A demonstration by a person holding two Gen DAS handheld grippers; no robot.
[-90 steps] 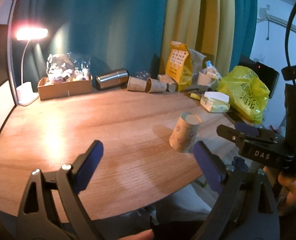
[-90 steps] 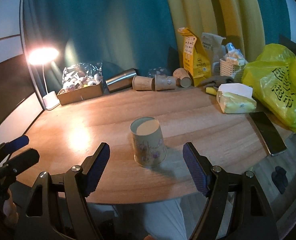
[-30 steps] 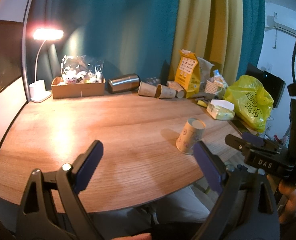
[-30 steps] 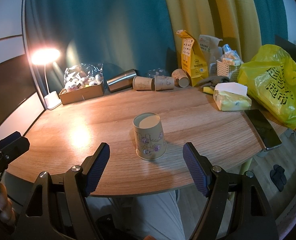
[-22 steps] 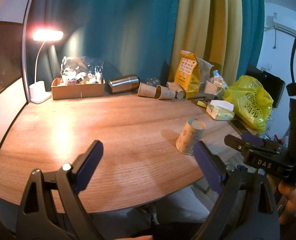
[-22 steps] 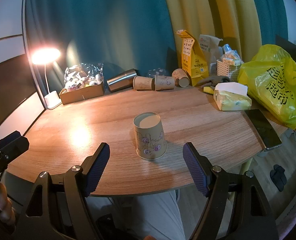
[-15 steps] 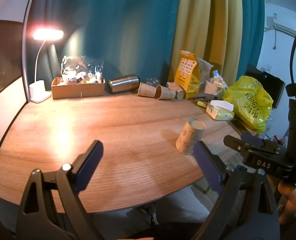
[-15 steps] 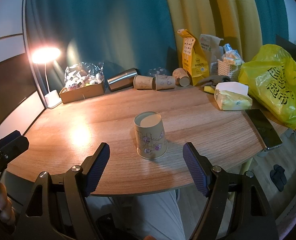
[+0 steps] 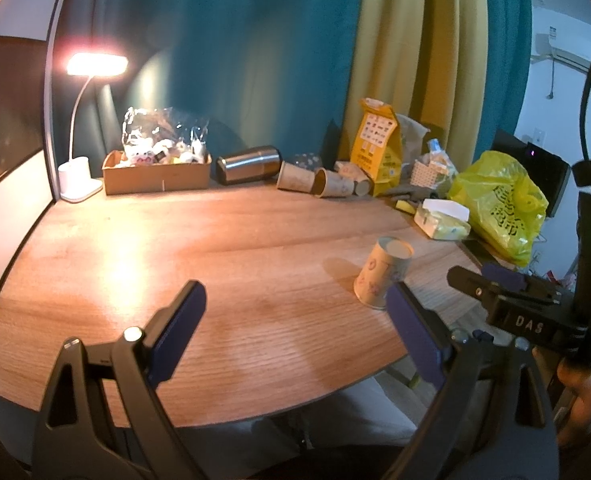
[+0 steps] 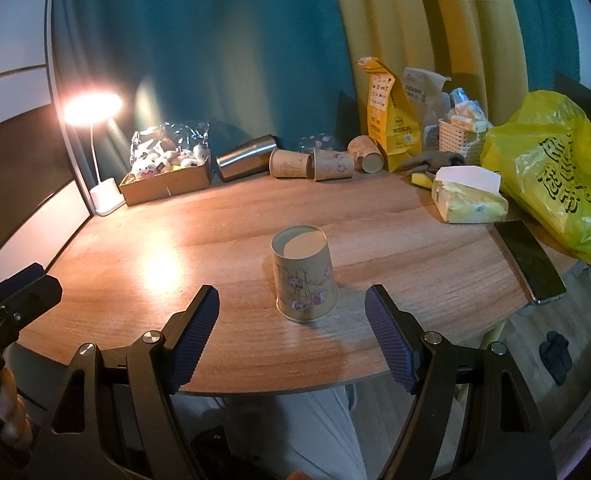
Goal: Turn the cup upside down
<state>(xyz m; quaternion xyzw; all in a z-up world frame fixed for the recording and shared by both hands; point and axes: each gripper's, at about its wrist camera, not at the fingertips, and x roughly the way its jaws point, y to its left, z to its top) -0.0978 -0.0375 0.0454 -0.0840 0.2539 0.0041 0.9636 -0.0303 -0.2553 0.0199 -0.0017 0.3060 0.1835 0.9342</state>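
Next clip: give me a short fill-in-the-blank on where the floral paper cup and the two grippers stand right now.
1. The floral paper cup stands on the wooden table with its wide mouth facing ____.
2. The right gripper is ____, with the cup ahead between its fingers but untouched.
3. The left gripper holds ____.
4. At the table's right edge, beside the yellow plastic bag, lies a dark ____.

Missing words: down; open; nothing; phone
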